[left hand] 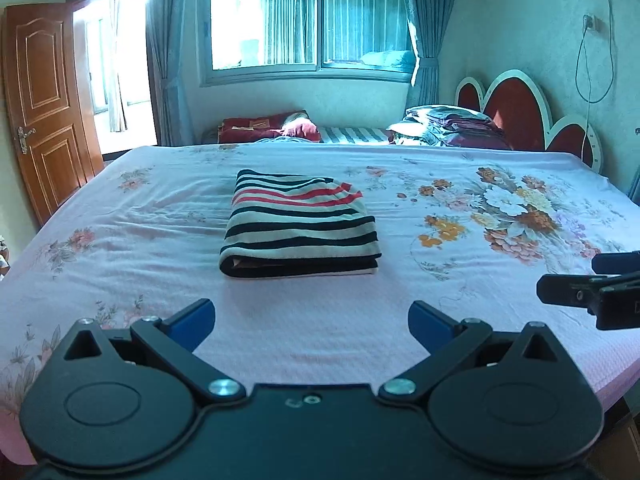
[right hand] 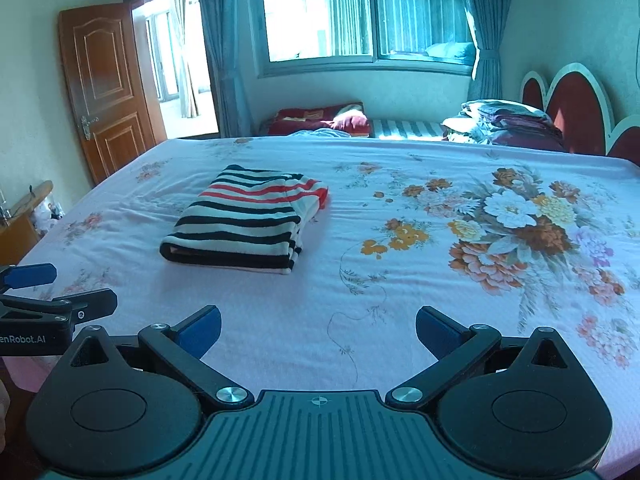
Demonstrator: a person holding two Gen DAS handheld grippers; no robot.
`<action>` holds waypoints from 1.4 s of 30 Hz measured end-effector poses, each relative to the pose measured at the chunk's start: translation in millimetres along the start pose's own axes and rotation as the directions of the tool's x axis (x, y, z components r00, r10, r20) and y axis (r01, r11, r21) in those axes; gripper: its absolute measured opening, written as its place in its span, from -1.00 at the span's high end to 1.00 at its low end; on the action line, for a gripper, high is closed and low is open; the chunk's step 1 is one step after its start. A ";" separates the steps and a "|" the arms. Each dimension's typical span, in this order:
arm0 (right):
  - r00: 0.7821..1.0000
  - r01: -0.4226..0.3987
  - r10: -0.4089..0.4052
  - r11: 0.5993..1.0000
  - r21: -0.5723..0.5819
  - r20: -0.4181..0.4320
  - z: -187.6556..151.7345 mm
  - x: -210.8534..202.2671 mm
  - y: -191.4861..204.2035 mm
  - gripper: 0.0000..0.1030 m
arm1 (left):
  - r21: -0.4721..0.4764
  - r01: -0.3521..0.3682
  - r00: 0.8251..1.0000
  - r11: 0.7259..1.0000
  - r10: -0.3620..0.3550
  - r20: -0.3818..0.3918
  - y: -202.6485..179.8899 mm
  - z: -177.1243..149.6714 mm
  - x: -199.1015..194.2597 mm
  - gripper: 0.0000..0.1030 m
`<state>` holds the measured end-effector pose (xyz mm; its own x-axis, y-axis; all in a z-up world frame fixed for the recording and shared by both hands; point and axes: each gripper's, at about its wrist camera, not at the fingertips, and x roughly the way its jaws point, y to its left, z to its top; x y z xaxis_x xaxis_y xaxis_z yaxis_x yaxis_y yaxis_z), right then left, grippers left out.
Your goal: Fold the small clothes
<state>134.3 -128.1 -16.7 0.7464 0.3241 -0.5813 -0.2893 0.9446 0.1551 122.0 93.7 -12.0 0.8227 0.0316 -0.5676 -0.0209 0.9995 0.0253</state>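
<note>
Both claws, left (left hand: 311, 326) and right (right hand: 318, 330), hang spread wide and empty over the bed (left hand: 120, 240). At twelve o'clock ahead of the left claw lies a folded striped top (left hand: 298, 226): likely soft, light, limp knit, best pinched at its thick near fold.

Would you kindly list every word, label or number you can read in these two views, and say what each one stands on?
"enRobot.AI": white print on the black body of the left gripper, seen at the left edge of the right wrist view; the start of the word is cut off by the frame.
Gold marks on the dark red folded blanket by the window: too blurred to read.
Nothing readable on the striped folded garment or the floral bedsheet.
</note>
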 end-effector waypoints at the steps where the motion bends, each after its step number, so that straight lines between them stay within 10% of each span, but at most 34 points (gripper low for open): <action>1: 1.000 -0.002 0.002 1.000 0.003 0.006 -4.3 -11.9 -0.7 -0.99 | -0.003 0.000 1.000 1.000 0.000 0.005 -2.0 -2.7 -8.0 -0.99; 15: 0.999 0.001 -0.002 1.000 0.026 0.046 -22.3 -79.8 -11.7 -0.99 | -0.007 -0.006 0.998 1.000 0.007 0.066 -27.7 -14.0 -68.5 -0.99; 42: 0.999 -0.009 0.009 1.000 0.018 0.041 -18.9 -78.7 -18.4 -0.99 | -0.003 -0.017 0.998 1.000 0.017 0.062 -34.6 -13.2 -64.9 -0.99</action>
<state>69.7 -171.9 11.1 0.7676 0.3340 -0.5471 -0.2851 0.9423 0.1752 61.8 57.2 13.1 0.8559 0.0482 -0.5148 -0.0367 0.9988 0.0326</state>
